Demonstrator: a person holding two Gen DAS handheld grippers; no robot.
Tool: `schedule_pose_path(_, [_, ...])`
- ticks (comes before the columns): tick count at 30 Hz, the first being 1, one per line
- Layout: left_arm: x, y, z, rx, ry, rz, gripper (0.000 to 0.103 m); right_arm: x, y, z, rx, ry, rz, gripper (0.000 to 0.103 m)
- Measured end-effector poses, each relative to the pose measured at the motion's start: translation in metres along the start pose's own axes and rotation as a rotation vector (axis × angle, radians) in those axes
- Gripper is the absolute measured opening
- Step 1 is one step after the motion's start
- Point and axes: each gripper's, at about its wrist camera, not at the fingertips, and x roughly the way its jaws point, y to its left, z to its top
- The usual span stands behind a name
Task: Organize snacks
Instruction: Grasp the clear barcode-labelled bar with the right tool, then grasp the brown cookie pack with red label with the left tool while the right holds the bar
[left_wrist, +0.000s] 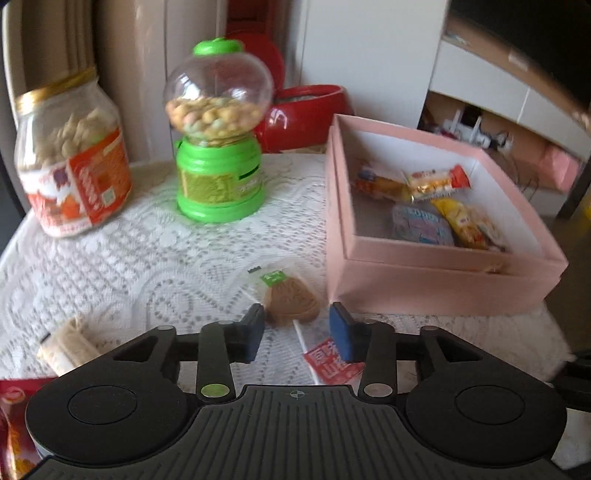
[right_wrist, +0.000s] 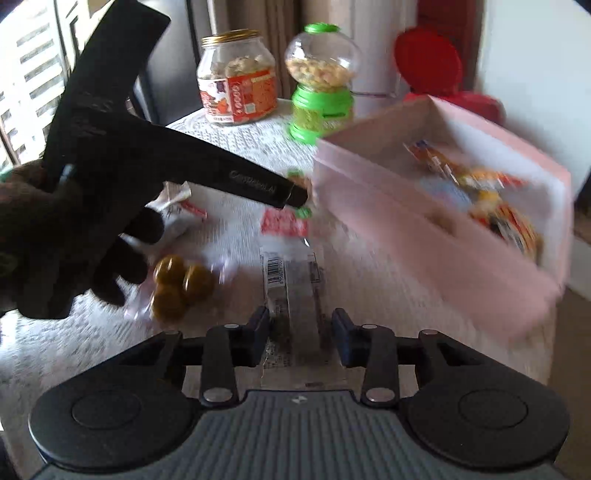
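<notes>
Left tongs angled down, agape over cookie packet; right tongs straddle clear packet.

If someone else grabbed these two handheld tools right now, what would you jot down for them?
Left tool: open, just above the brown cookie, not gripping.
Right tool: around the clear wrapped bar; grip unclear.
Pink box already holds several snacks.
Still on the lace cloth: cookie, bar, round brown sweets, red packet, white packet.
Left to do: move these into the box.
</notes>
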Motion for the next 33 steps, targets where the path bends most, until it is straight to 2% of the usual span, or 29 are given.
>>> schedule_pose_path(2, [0.001, -0.006, 0.001, 0.013, 0.004, 0.017, 0.051, -0.01, -0.004, -0.01, 0.048, -0.001, -0.005, 0.036])
schedule_pose_path(6, [0.005, -0.009, 0.0, 0.019, 0.006, 0.033, 0.054, -0.027, -0.004, -0.034, 0.079, -0.026, -0.056, 0.036])
schedule_pose_path(10, [-0.003, -0.006, -0.011, 0.115, -0.002, 0.039, 0.054, -0.039, 0.003, -0.056, 0.073, -0.078, -0.149, 0.037])
schedule_pose_path(12, [-0.009, 0.001, -0.018, 0.143, -0.014, 0.07, 0.055, -0.04, 0.002, -0.061, 0.07, -0.104, -0.192, 0.041])
schedule_pose_path(14, [-0.014, 0.011, -0.021, 0.14, -0.016, 0.084, 0.049, -0.037, 0.001, -0.066, 0.082, -0.122, -0.221, 0.051])
schedule_pose_path(15, [-0.017, 0.017, -0.022, 0.125, -0.027, 0.052, 0.049, -0.033, -0.001, -0.068, 0.101, -0.122, -0.22, 0.052])
schedule_pose_path(17, [-0.022, 0.027, -0.02, 0.076, -0.041, -0.023, 0.049, -0.031, -0.005, -0.074, 0.157, -0.167, -0.208, 0.063])
schedule_pose_path(18, [-0.023, 0.028, -0.019, 0.063, -0.046, -0.044, 0.049, -0.029, -0.004, -0.075, 0.164, -0.179, -0.203, 0.064])
schedule_pose_path(20, [-0.02, 0.025, -0.012, 0.069, -0.041, -0.038, 0.049, -0.029, 0.0, -0.074, 0.152, -0.182, -0.216, 0.064])
schedule_pose_path(25, [0.004, 0.012, -0.004, 0.113, 0.002, 0.05, 0.054, -0.03, 0.0, -0.077, 0.158, -0.191, -0.221, 0.066])
schedule_pose_path(29, [0.008, 0.018, -0.003, 0.086, -0.019, 0.022, 0.047, -0.03, -0.001, -0.077, 0.169, -0.191, -0.243, 0.075])
schedule_pose_path(33, [-0.007, 0.024, -0.014, 0.037, -0.016, -0.036, 0.042, -0.03, -0.005, -0.077, 0.191, -0.193, -0.242, 0.077])
